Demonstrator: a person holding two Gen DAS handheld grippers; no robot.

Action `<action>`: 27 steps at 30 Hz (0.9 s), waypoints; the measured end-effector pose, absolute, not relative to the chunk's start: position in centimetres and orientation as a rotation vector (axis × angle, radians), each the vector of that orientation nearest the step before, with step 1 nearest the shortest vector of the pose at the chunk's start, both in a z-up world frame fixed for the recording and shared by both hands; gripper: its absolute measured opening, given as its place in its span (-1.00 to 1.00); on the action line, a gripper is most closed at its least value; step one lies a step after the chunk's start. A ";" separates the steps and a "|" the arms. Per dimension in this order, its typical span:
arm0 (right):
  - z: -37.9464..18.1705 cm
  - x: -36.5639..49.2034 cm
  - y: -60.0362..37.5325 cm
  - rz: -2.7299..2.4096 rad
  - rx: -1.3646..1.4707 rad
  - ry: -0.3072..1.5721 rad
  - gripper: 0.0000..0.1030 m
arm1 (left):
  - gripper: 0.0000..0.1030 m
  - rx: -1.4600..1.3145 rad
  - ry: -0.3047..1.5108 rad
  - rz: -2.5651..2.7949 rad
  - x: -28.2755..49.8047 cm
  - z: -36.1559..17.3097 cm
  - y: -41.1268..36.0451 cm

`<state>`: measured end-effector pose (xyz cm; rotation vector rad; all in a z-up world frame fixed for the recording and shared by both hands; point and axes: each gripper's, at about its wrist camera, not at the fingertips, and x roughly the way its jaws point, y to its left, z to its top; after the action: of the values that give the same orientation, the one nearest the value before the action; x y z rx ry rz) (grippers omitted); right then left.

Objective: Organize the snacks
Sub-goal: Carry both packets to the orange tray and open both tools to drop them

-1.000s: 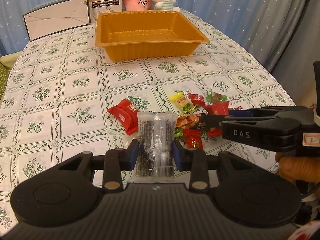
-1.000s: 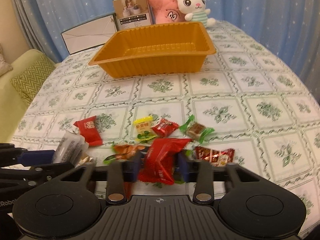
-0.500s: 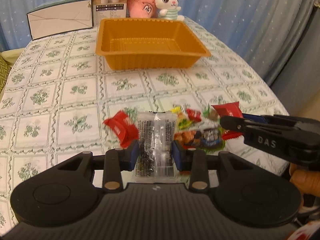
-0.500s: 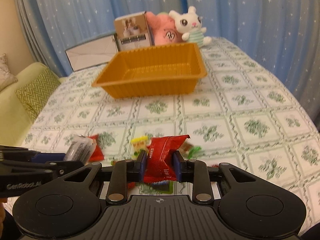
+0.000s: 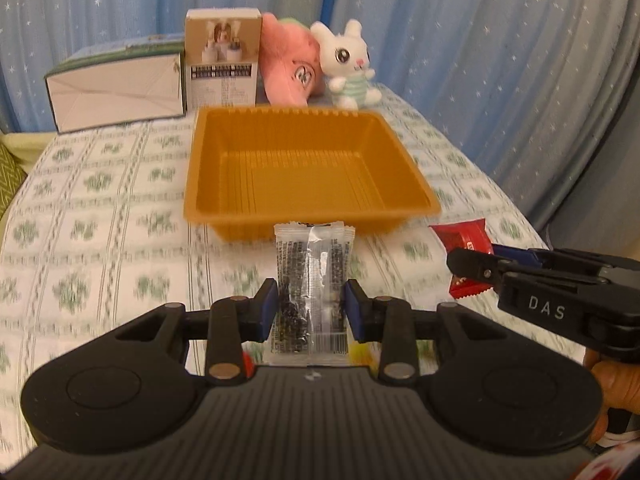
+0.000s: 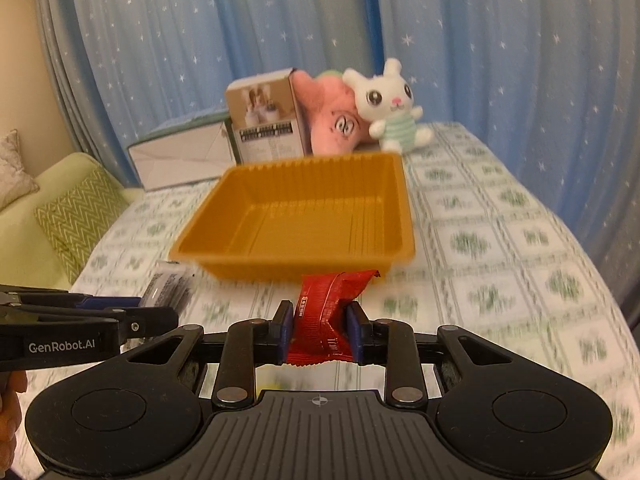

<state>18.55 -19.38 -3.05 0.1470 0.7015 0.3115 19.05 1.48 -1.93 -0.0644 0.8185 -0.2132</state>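
Note:
My left gripper [image 5: 311, 304] is shut on a clear packet of dark snack [image 5: 310, 276] and holds it upright above the table, just short of the orange tray [image 5: 308, 216]. My right gripper [image 6: 320, 330] is shut on a red snack packet [image 6: 326, 312], also in the air in front of the tray [image 6: 288, 264]. The tray's inside shows nothing in it. In the left wrist view the right gripper [image 5: 480, 268] is at the right with the red packet [image 5: 464, 240]. In the right wrist view the left gripper [image 6: 152, 312] is at the left with the clear packet [image 6: 168, 290].
Behind the tray stand a white box [image 5: 116, 92], a tan carton [image 5: 222, 60], a pink plush [image 5: 290, 68] and a white rabbit plush [image 5: 348, 64]. A green sofa with cushions [image 6: 76, 216] is at the left. Blue curtains hang behind. The table edge curves at the right.
Both grippers have risen and moved forward toward the orange tray with their packets. The loose snacks on the cloth have dropped out of sight below the grippers.

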 end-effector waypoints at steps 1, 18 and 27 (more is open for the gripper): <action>-2.8 19.5 -19.3 0.312 0.143 0.692 -0.44 | -0.37 -0.063 0.811 -0.209 20.0 -1.8 1.5; -4.4 32.2 -18.2 0.314 0.156 0.736 -0.44 | -0.37 -0.108 0.775 -0.114 32.0 -1.4 3.6; -5.5 33.2 -17.8 0.304 0.163 0.762 -0.44 | -0.27 -0.121 0.788 -0.130 34.1 -2.4 3.3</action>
<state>33.23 -17.81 -5.54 0.1634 0.7617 0.3043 34.06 3.35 -2.35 -0.1210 0.7879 -0.1301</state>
